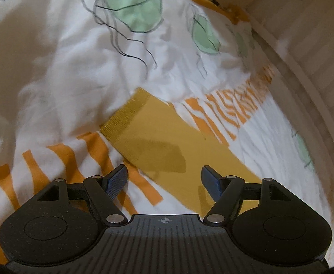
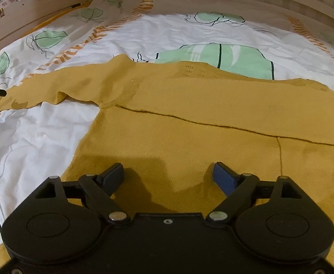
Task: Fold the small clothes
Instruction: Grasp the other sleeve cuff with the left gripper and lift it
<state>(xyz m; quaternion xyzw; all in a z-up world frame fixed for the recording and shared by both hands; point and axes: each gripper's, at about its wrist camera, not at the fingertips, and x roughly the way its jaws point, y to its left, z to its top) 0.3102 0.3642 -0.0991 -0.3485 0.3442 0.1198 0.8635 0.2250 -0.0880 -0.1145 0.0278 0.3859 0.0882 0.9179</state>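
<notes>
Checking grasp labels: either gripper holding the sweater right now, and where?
Nothing held. Left gripper is open above the sleeve; right gripper is open over the mustard sweater body.

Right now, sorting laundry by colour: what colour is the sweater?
Mustard yellow sweater, clearest in the right wrist view.

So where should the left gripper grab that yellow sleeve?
Probably at the ribbed cuff, the free end of the sleeve. It lies flat on the bedspread ahead of the open left gripper, so come down from above with one finger on each long edge and pinch. The cuff is thicker, so it should slip less.
</notes>
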